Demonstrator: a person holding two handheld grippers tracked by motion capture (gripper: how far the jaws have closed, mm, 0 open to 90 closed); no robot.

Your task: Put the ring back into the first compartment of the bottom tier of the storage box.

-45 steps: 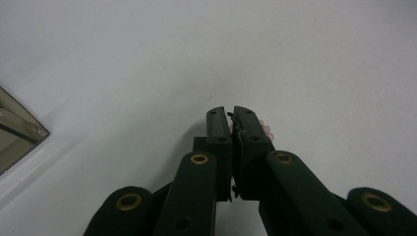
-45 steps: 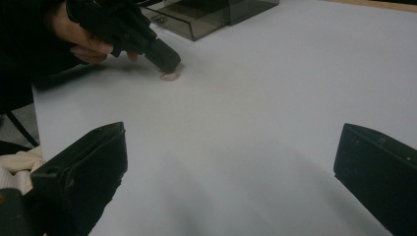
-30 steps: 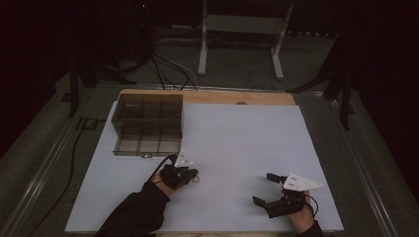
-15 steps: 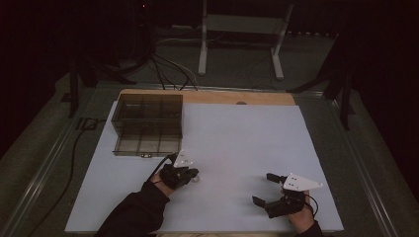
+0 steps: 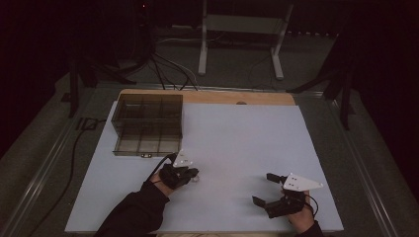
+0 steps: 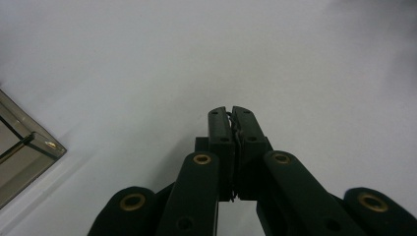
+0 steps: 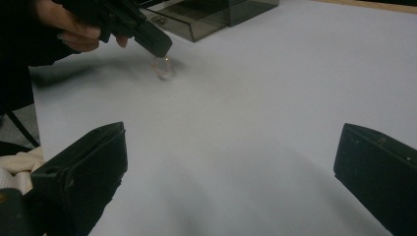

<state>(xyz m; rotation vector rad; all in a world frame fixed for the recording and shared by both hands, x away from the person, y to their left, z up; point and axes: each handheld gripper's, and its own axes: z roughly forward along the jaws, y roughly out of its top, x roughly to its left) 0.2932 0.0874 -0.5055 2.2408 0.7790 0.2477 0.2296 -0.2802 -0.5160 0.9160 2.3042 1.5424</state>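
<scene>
Clear small ring-like piece (image 7: 162, 66) pinched in shut left hand-held gripper (image 6: 231, 112); likely light, slippery, take by rim. Right hand-held gripper (image 5: 264, 190) gapes empty over white counter (image 5: 237, 138).

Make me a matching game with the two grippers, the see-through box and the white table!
Things:
1. left gripper
2. right gripper
3. see-through box
4. white table

States:
A. jaws wide apart
B. at the far left, has compartments
C. jaws pressed together
D. lies under everything

Pairs: 1-C, 2-A, 3-B, 4-D
</scene>
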